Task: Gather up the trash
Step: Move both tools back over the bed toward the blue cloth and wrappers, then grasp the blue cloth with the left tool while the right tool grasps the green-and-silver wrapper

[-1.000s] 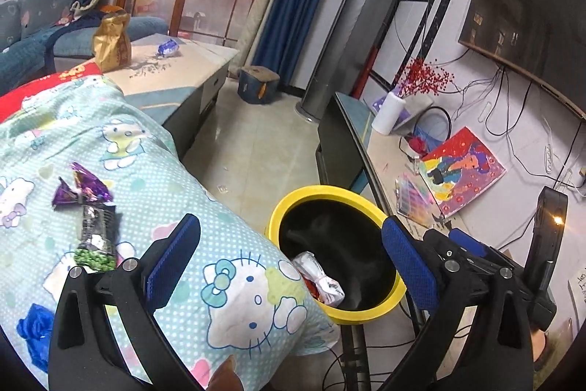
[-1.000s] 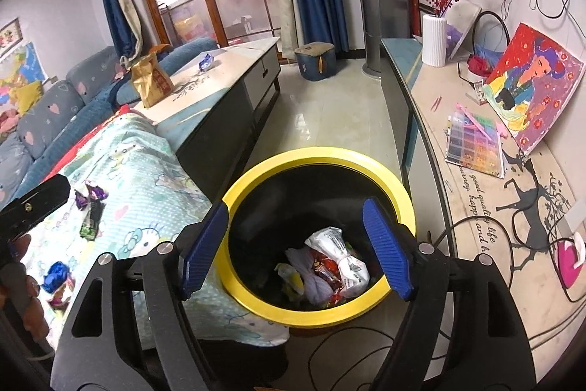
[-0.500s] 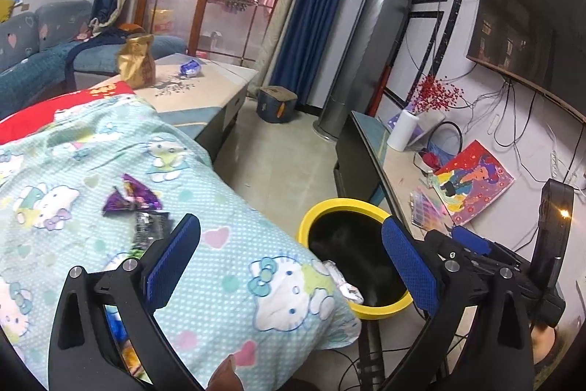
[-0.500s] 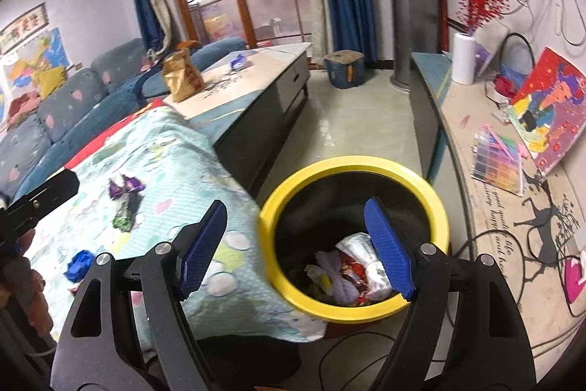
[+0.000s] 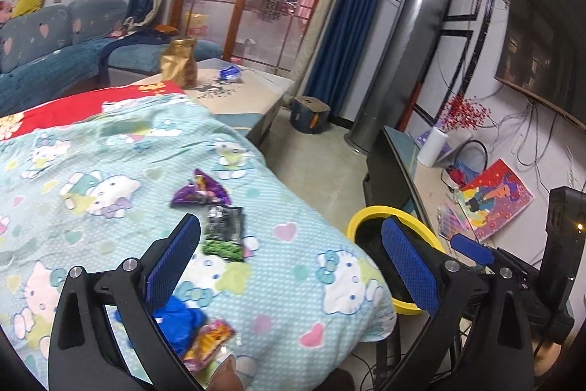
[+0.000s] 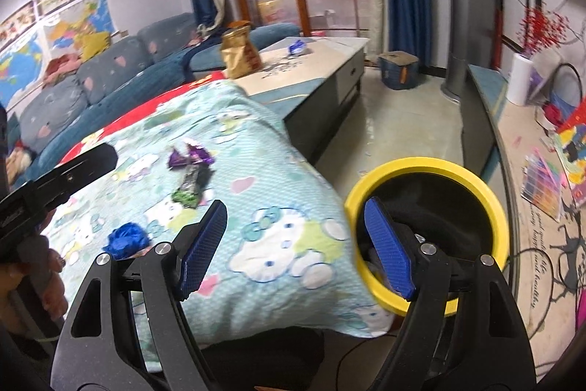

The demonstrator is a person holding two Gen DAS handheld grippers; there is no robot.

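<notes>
Several wrappers lie on a pale blue cartoon-cat blanket [image 5: 110,152]: a purple one [image 5: 200,193] [image 6: 190,154], a black and green one [image 5: 223,233] [image 6: 192,185], a crumpled blue one [image 5: 179,317] [image 6: 126,239] and an orange-pink one [image 5: 208,341]. My left gripper [image 5: 289,226] hovers open and empty over the blanket's near end. The blue wrapper is partly behind its left finger. My right gripper [image 6: 295,207] is open and empty too, above the blanket's edge. A yellow-rimmed black trash bin [image 5: 370,213] [image 6: 428,167] stands on the floor just right of the blanket, with trash barely showing inside.
Beyond the blanket a low table [image 6: 329,57] holds a gold bag [image 5: 179,66] and a blue packet [image 5: 230,73]. A sofa [image 6: 110,72] runs along the left. On the right, a long low cabinet [image 6: 512,120] carries a painting, a bead box and a white vase. Cables trail under the bin.
Both views have swung left, away from the bin and over the blanket. The bin has slid to the right, and the wrappers have come nearer the middle. Both grippers stayed open.
</notes>
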